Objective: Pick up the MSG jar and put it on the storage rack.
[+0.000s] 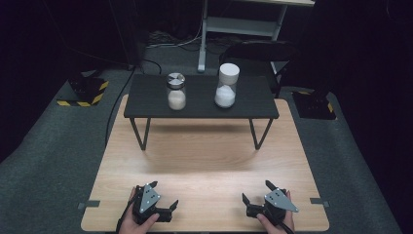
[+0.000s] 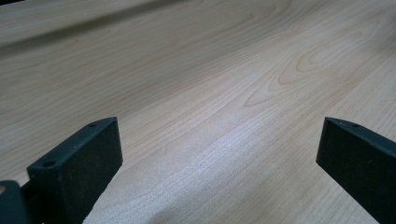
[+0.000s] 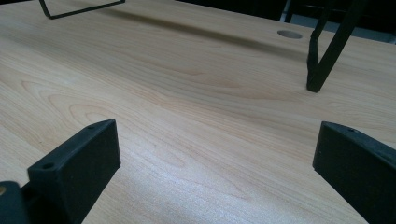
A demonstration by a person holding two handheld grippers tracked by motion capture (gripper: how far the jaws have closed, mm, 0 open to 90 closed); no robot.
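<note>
On the black raised shelf [image 1: 146, 100] at the far side of the desk [image 1: 204, 165] stood two glass jars: one with a metal lid [image 1: 176, 91] on the left and one with a white cap [image 1: 227, 86] on the right, each partly filled with white powder. Both likely handle as rigid, smooth, breakable and moderately heavy — best gripped around the glass body, just below the lid. Both jars sat well apart from the claws. At the near edge, the left claw [image 1: 164, 194] and the right claw [image 1: 255, 192] rested in the person's hands, jaws spread wide and empty — only bare wood lay between them.
</note>
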